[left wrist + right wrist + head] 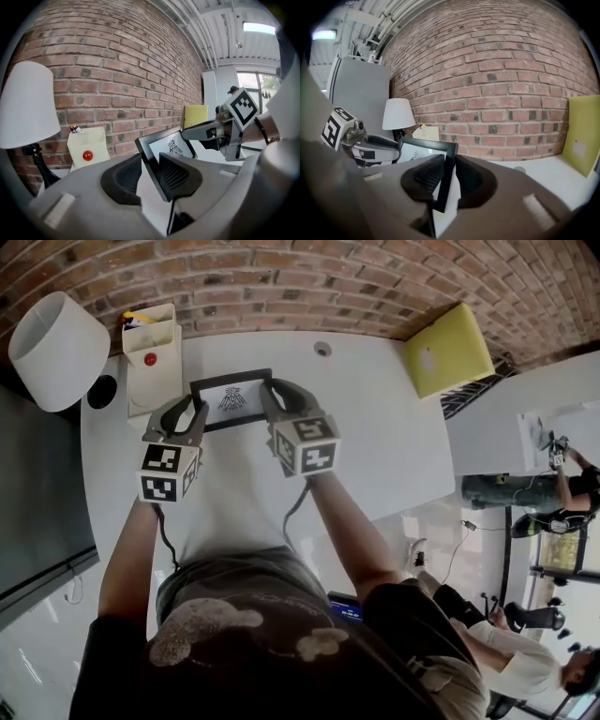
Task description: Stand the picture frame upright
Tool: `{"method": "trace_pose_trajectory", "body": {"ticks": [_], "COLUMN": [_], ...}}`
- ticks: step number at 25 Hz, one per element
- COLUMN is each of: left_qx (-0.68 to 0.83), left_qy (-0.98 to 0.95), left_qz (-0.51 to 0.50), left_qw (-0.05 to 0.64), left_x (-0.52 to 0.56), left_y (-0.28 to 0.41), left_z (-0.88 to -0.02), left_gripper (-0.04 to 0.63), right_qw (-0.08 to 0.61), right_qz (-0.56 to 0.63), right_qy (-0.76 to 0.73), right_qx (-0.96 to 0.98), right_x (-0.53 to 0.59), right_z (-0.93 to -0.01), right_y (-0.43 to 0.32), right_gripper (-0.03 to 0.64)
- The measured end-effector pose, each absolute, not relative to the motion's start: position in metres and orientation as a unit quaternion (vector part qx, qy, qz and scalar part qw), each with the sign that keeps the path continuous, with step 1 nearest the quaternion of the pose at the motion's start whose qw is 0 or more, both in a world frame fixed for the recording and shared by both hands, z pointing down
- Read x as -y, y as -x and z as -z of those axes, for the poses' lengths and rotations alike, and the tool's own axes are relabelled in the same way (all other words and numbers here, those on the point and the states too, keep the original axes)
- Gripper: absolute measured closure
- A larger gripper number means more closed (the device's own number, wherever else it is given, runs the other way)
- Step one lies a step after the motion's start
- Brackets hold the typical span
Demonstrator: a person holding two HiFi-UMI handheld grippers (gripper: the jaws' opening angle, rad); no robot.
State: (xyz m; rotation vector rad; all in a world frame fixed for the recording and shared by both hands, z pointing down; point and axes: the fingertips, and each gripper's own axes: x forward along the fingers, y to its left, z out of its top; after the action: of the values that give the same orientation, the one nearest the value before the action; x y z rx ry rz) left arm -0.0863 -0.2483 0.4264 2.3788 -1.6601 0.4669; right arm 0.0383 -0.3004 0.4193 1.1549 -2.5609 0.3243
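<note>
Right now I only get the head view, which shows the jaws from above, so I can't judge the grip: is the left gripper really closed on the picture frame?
Observer: Yes. The left gripper view shows the left gripper with its pads closed on the left border of the picture frame.
Operator: And the right side?
Observer: The right gripper view shows the right gripper clamping the opposite border, with the frame seen edge-on between its pads.

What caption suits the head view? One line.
Left gripper and right gripper hold a black rectangular picture frame by its sides at a white table.
</note>
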Motion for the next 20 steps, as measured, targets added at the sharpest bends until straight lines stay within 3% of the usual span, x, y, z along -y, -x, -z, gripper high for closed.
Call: {"method": "trace_pose_trajectory", "body": {"ticks": [20], "left_qx": [0.619], "left_qy": [-0.758], "left_qz": [-0.194], "left_qw": [0.064], "left_x": [0.376], "left_y": [0.086], "left_z": [-0.429], "left_gripper": [0.471], "right_qw": [0.127], "right_qz": [-0.092], "right_qy": [-0.34], "right_qx": [0.927], "right_x": [0.431], "right_z": [-0.425], "right_y": [-0.036], "right_gripper": [0.534]}}
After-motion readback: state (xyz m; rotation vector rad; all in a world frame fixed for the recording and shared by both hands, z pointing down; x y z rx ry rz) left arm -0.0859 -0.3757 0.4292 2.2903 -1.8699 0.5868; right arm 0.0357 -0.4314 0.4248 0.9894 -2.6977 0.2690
